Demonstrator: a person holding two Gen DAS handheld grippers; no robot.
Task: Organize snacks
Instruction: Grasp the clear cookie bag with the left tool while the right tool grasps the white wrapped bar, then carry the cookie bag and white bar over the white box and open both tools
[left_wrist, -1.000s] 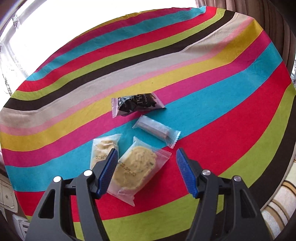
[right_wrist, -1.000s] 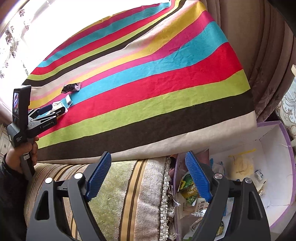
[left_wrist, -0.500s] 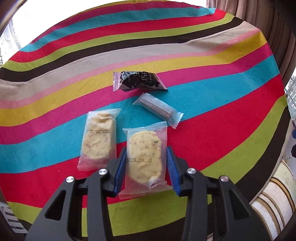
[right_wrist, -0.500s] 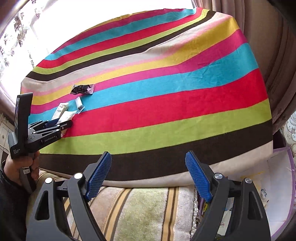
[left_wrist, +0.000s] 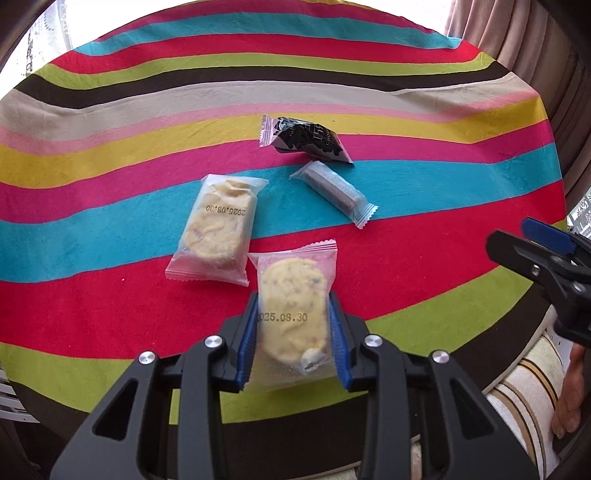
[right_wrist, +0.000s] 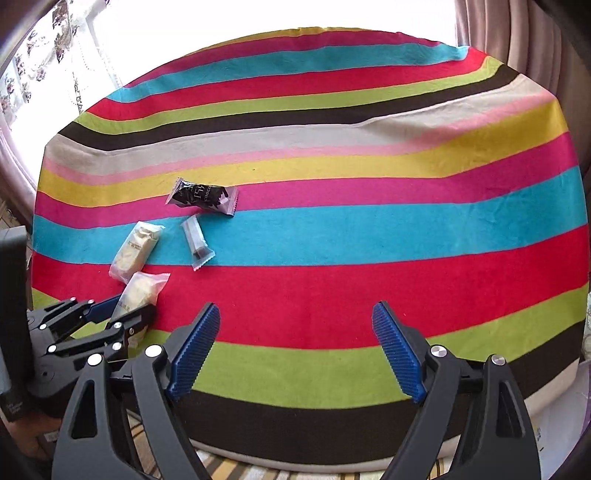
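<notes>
Flanking gripped cookie pack (left_wrist: 291, 314) — second cookie pack (left_wrist: 216, 229), wafer bar (left_wrist: 332, 190).

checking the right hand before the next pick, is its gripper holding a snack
No, the right gripper stands open over the striped cloth with nothing between its blue pads, and the snacks lie off to its left.

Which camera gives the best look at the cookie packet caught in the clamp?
The left wrist view: the cookie packet fills the centre between the left gripper pads, its printed date readable. The right wrist view shows it small, at the left edge, half hidden by that gripper.
</notes>
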